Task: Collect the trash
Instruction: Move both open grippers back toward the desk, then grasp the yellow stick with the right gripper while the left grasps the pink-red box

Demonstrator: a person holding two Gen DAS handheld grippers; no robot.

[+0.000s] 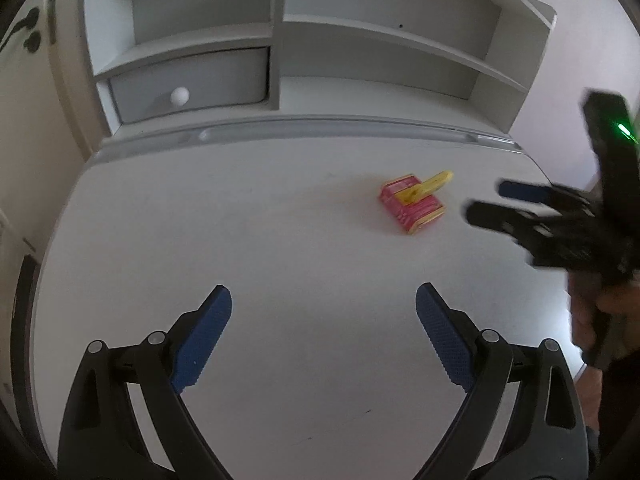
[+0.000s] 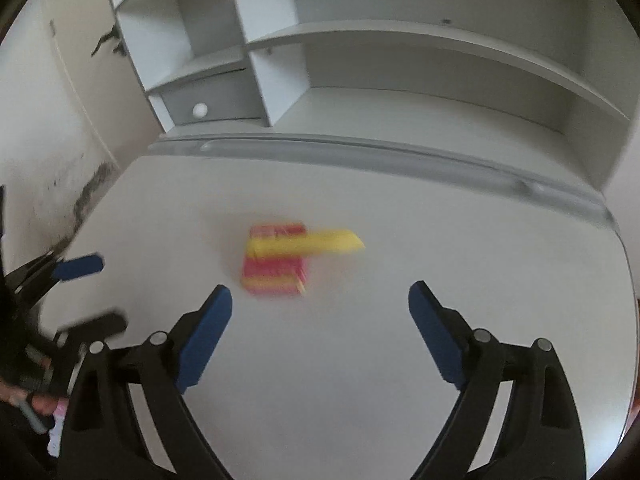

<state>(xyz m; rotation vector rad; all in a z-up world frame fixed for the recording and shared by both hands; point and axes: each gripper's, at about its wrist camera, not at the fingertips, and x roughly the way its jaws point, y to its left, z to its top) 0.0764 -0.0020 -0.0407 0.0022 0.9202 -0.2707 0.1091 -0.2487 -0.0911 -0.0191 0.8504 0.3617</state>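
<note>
Your left gripper (image 1: 324, 300) and right gripper (image 2: 320, 296) both hang over the white desk (image 1: 280, 240) with jaws spread wide, grasping nothing. The flat red-and-yellow striped packet (image 2: 276, 260) lies on the desk ahead of your right gripper's fingertips, with a yellow strip (image 2: 320, 242) resting across it.

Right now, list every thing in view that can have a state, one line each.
left gripper: open, nothing between its jaws, above the desk.
right gripper: open, empty, pointing down at the red box.
red box: lying flat on the desk, untouched.
yellow piece: resting on the red box, one end sticking out past its edge.
drawer: shut.
shelves: bare where visible.
</note>
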